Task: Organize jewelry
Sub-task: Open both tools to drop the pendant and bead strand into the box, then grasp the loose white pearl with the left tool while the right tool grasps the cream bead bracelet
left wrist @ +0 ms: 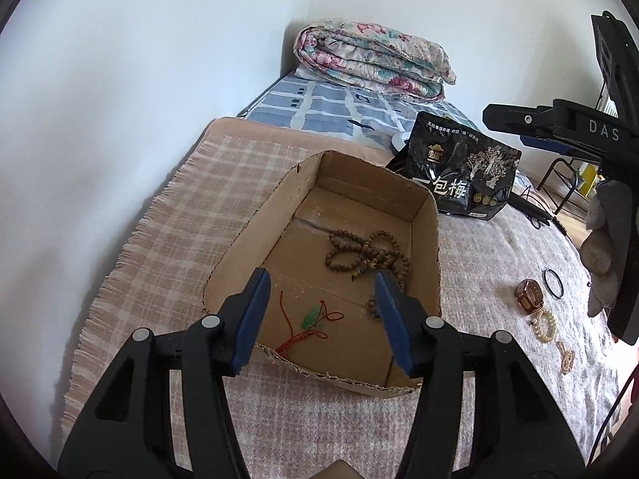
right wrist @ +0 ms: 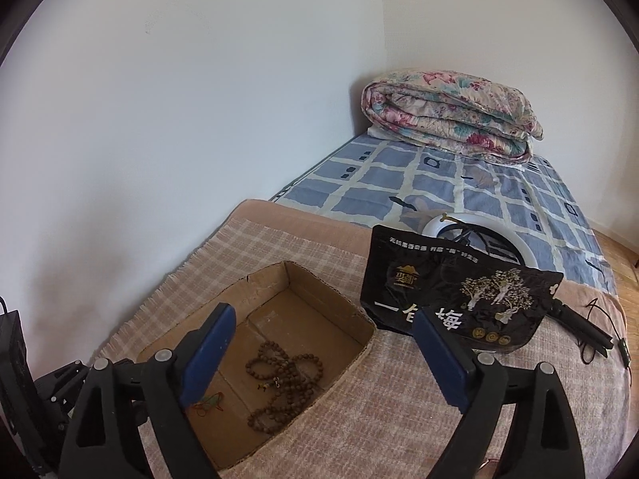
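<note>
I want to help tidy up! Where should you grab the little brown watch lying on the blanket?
Take the brown watch across its round case, coming straight down from above. It lies apart from the black ring and pearl bracelet, so its sides are free for the pads.

Black pouch (left wrist: pixel 459 171): large white characters "一包梅" across the lower front; a small gold square logo above them and a line of small print along the top, both too fine to read.
Right gripper (left wrist: pixel 559 127) body: white letters "DAS".
</note>
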A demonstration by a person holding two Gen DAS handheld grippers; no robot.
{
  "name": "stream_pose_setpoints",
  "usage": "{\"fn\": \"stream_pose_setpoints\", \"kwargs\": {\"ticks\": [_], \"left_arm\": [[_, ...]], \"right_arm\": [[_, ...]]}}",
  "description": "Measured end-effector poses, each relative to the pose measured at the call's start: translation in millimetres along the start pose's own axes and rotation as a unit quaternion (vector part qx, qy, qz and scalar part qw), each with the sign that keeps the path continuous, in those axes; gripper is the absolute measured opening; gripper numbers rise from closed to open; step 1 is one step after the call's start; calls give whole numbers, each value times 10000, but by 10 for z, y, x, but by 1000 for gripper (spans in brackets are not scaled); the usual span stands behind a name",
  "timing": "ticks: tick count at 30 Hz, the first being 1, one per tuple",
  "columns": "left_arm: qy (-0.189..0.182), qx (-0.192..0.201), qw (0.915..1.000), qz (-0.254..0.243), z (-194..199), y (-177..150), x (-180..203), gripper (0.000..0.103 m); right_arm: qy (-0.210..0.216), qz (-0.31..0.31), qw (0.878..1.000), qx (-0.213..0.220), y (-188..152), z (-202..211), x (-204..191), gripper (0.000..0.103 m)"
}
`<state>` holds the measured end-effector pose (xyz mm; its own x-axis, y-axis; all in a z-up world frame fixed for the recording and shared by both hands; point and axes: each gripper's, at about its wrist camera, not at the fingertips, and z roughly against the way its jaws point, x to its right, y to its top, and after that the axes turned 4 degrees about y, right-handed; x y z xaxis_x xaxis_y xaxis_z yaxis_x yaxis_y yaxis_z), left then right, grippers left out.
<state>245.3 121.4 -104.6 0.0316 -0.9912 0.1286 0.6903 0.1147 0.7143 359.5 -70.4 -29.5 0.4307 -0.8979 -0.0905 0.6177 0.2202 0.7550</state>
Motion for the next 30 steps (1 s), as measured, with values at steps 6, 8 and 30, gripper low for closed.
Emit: {"fn": "stream_pose_setpoints", "kwargs": {"ticks": [6,8,30], "left_arm": [[-27,100,9999,-99,162,-7,186,56],[-62,141,9998,-153,218,-17,273,56],[-777,122,9930,-878,463,-470,1329,56]], "right_arm": [[-392,-48,9989,256,-83,341,180,103],[-469,-66,9984,296,-114,466,256,103],[-1371,-649,9882,212,-1156,1648,1575,103]]}}
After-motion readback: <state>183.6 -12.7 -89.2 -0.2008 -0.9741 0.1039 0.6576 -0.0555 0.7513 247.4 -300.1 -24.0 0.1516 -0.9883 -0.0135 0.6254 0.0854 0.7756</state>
